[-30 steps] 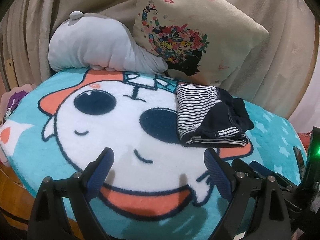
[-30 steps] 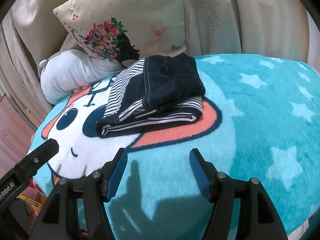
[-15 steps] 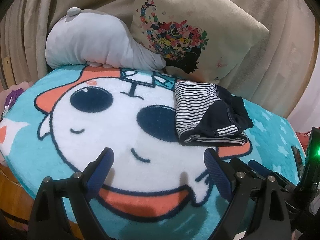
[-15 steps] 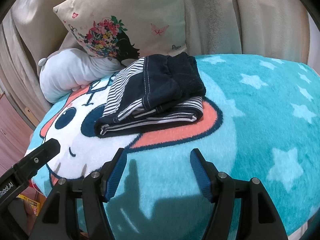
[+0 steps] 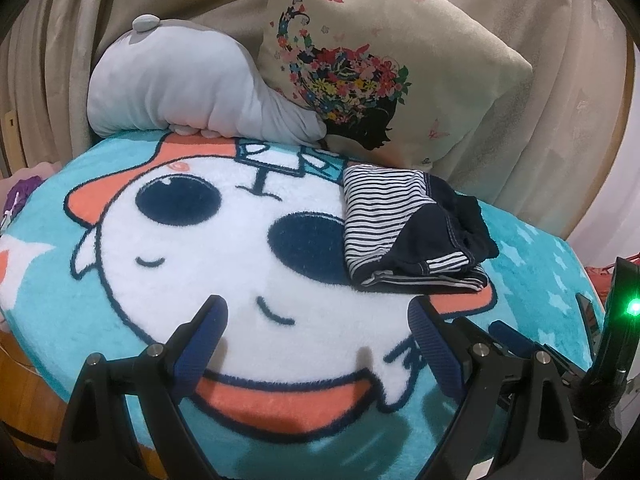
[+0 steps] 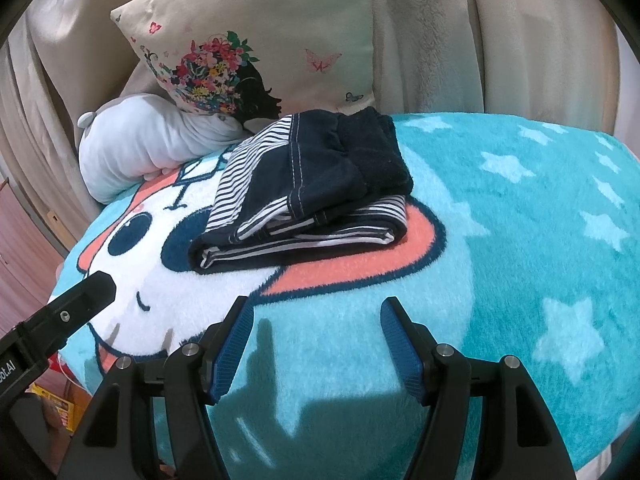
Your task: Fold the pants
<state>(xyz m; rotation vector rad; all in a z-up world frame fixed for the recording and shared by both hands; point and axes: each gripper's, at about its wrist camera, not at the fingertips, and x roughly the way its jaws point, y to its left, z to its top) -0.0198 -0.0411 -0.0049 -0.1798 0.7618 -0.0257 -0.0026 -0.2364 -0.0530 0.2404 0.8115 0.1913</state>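
The pants [image 5: 408, 228] [image 6: 308, 184], dark navy with a black-and-white striped lining, lie folded into a compact bundle on the turquoise cartoon blanket [image 5: 200, 248] [image 6: 520, 240]. My left gripper [image 5: 316, 320] stands open near the blanket's front, well short of the bundle, with nothing between its blue pads. My right gripper [image 6: 316, 320] is also open and empty, hovering in front of the bundle over the turquoise part. In the right wrist view a part of the left gripper's body [image 6: 60, 320] shows at the left edge.
A grey plush cushion [image 5: 192, 88] [image 6: 136, 152] and a beige pillow with a floral print [image 5: 380, 64] [image 6: 260, 48] lean against beige curtains [image 5: 560, 80] behind the blanket. A wooden edge [image 5: 16, 392] shows at the lower left.
The left wrist view has shifted very slightly; the scene sits a little higher and further left in it. The pants and both grippers' jaws are unchanged.
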